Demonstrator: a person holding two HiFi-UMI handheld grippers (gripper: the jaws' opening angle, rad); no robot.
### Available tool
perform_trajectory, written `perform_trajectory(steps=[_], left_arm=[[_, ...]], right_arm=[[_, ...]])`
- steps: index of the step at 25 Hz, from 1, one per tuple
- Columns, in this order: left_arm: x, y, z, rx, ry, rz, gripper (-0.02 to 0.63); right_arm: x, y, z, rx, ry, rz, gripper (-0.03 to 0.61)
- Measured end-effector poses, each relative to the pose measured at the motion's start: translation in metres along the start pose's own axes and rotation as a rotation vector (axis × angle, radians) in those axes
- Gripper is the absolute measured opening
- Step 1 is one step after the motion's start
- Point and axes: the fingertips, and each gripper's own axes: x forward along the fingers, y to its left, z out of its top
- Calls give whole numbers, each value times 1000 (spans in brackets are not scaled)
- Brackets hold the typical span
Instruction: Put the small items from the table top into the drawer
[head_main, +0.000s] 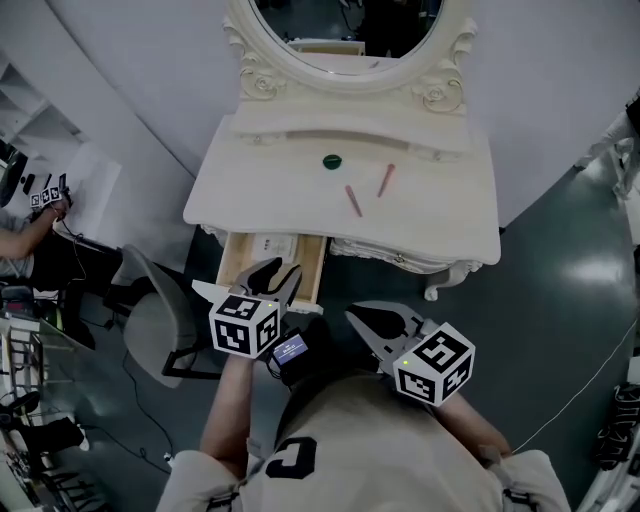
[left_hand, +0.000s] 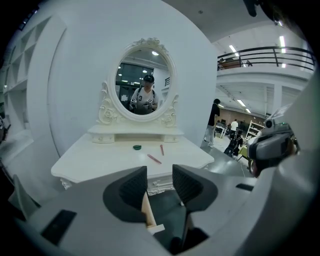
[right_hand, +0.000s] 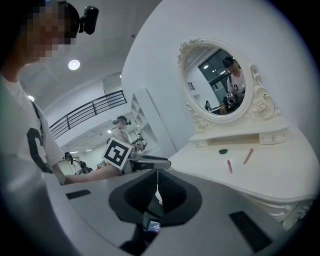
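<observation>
**Drawer open, three small items on the table top**

I hold both grippers low in the head view, short of the white table (head_main: 250, 190). The left gripper (head_main: 272, 276), at lower centre-left, has its jaws apart and grips nothing. In its own view the gap frames only a wooden edge of the drawer (head_main: 232, 262). The right gripper (head_main: 366, 318), just to its right, has its jaws pressed together with nothing between them.

The drawer stands pulled out under the table's left front edge, directly above the left gripper in the frame. The small items lie at the centre of the head view, on the table top and well apart from both grippers. A green disc (head_main: 332, 161) sits nearest the mirror (head_main: 262, 62). Below it lie a pink stick (head_main: 353, 200) and, to its right, a second stick (head_main: 386, 180), neither touching the other. A grey chair (head_main: 150, 315) stands at the left.
</observation>
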Motion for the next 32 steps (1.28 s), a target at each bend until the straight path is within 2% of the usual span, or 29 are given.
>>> perform_trajectory(steps=[4,8,15,26,32], left_arm=[[-13,-4,1,7,-21,-1,204],[-24,-21,-5,61,-3,-55,204],[-27,-36,9,120,-26,-64,204],[-33,-40,15,111,-40,-65,204],[-13,-24,28,117,-13,-65,204]], right_arm=[[-6,3,-3,-14,10,14,28],[-15,2,-2,-32,7,1,28],[-20,0,1,-54,5,-3,28],[-14,3,-10,-33,38,18,28],[-11,-14,-13,2,67,-15,28]])
